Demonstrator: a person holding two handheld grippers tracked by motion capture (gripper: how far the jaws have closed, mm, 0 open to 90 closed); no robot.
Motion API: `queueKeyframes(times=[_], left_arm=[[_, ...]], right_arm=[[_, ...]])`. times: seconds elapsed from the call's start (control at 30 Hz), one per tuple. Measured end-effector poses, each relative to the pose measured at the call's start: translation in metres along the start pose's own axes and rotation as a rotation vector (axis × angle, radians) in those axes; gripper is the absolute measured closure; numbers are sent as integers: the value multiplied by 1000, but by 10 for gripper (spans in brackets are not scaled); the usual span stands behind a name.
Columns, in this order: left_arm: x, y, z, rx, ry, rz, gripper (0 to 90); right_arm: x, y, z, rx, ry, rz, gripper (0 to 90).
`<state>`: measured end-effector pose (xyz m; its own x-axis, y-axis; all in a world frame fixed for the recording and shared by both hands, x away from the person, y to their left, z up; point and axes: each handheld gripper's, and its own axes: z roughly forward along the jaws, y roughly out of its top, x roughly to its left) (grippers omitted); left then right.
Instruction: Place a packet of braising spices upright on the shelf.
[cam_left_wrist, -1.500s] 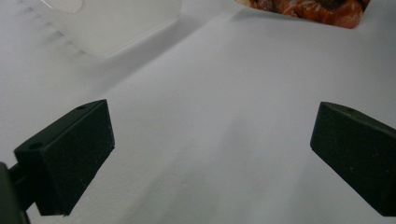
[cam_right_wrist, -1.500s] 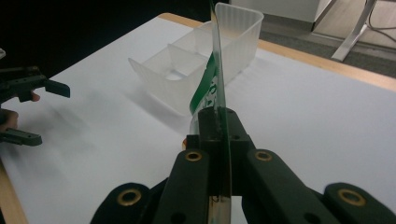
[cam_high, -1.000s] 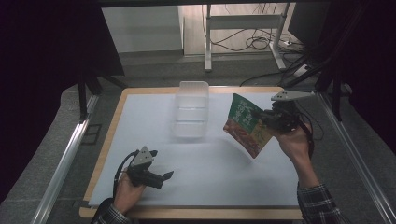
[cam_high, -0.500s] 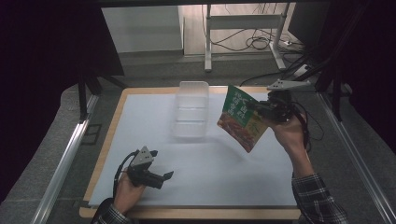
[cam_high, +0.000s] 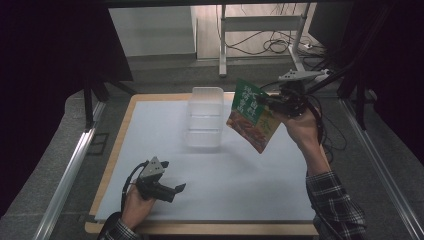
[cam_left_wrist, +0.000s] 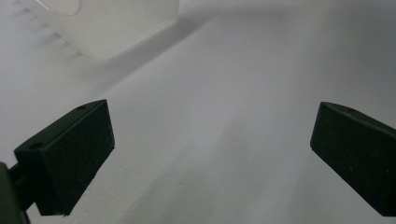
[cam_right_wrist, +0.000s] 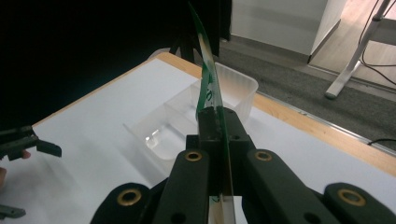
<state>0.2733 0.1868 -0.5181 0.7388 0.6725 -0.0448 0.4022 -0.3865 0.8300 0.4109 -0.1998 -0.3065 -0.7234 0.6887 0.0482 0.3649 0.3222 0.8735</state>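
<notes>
Holding the green snack pouch (cam_high: 252, 114) clamped edge-on in our right gripper (cam_high: 276, 103), we have it lifted off the white mat (cam_high: 250, 180), just right of the clear plastic container (cam_high: 204, 117). Placing it inside seems what remains. Our left gripper (cam_high: 175, 190) rests released and empty near the table's front edge.

A white sheet (cam_high: 240, 165) covers a wooden board (cam_high: 116, 155) with pale edges showing. Beyond the table, a metal stand (cam_high: 260, 37) rises from the floor with cables (cam_high: 280, 47) lying around its feet.
</notes>
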Motion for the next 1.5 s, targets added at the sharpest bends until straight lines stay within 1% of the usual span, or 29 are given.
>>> queueKeyframes(times=[0.03, 0.07, 0.13, 0.17, 0.2, 0.23, 0.3, 0.5, 0.53, 0.57, 0.6, 0.63, 0.67, 0.7, 0.77, 0.83, 0.9, 0.93, 0.97, 1.0, 1.03, 1.13, 1.33, 1.43, 1.47, 1.5], left_arm=[[0, 0, 0, -1, -1, -1, 0], [0, 0, 0, -2, 0, -2, 0], [0, 0, 0, -2, -1, -3, 0], [0, 0, 0, -4, -3, -5, 0], [0, 0, 0, -4, -3, -5, 0], [1, 0, -1, -9, -5, -9, 0], [1, 0, -1, -9, -5, -9, 0], [1, 0, -1, -10, -8, -14, 0], [1, 0, -1, -10, -8, -14, 0], [1, 0, -1, -11, -9, -15, 0], [1, 0, -1, -11, -9, -15, 0], [1, 0, -1, -11, -9, -15, 0], [1, 0, -1, -11, -9, -15, 0], [1, 0, -1, -12, -10, -16, 0], [1, 0, -1, -12, -11, -16, 0], [1, 0, -2, -13, -13, -17, 0], [1, 0, -2, -13, -14, -16, 0], [2, 0, -2, -13, -14, -17, 0], [2, 0, -2, -13, -15, -17, 0], [2, 0, -2, -13, -15, -17, 0], [2, 0, -2, -13, -16, -18, 0], [1, 0, -2, -15, -18, -22, 0], [2, 0, -2, -18, -23, -26, 0], [2, 0, -2, -20, -23, -26, 0], [2, 0, -2, -20, -23, -26, 0], [3, 1, -3, -18, -24, -20, 0]], right_arm=[[0, 0, 0, 0, 0, 0, 892], [1, 6, 3, -2, 1, -1, 892], [1, 8, 3, -4, 4, -2, 892], [1, 15, 7, -10, 9, 2, 892], [1, 15, 7, -10, 9, 2, 892], [1, 21, 10, -17, 15, 1, 892], [1, 27, 13, -17, 19, 1, 892], [3, 46, 23, -26, 21, -23, 892], [3, 46, 23, -26, 21, -23, 892], [3, 52, 28, -30, 25, -26, 892], [3, 52, 28, -30, 25, -26, 892], [3, 57, 32, -33, 27, -25, 892], [3, 57, 32, -33, 27, -25, 892], [3, 61, 38, -37, 31, -25, 892], [2, 63, 40, -38, 34, -24, 892], [1, 70, 50, -45, 42, -24, 892], [1, 74, 56, -50, 48, -20, 892], [1, 74, 56, -50, 48, -20, 892], [1, 77, 62, -57, 57, -20, 892], [1, 77, 62, -57, 57, -20, 892], [2, 81, 69, -61, 66, -19, 892], [3, 87, 80, -64, 76, -26, 892], [4, 96, 109, -68, 97, -32, 892], [4, 99, 121, -61, 100, -46, 893], [4, 99, 121, -61, 100, -46, 893], [3, 100, 131, -61, 100, -54, 893]])
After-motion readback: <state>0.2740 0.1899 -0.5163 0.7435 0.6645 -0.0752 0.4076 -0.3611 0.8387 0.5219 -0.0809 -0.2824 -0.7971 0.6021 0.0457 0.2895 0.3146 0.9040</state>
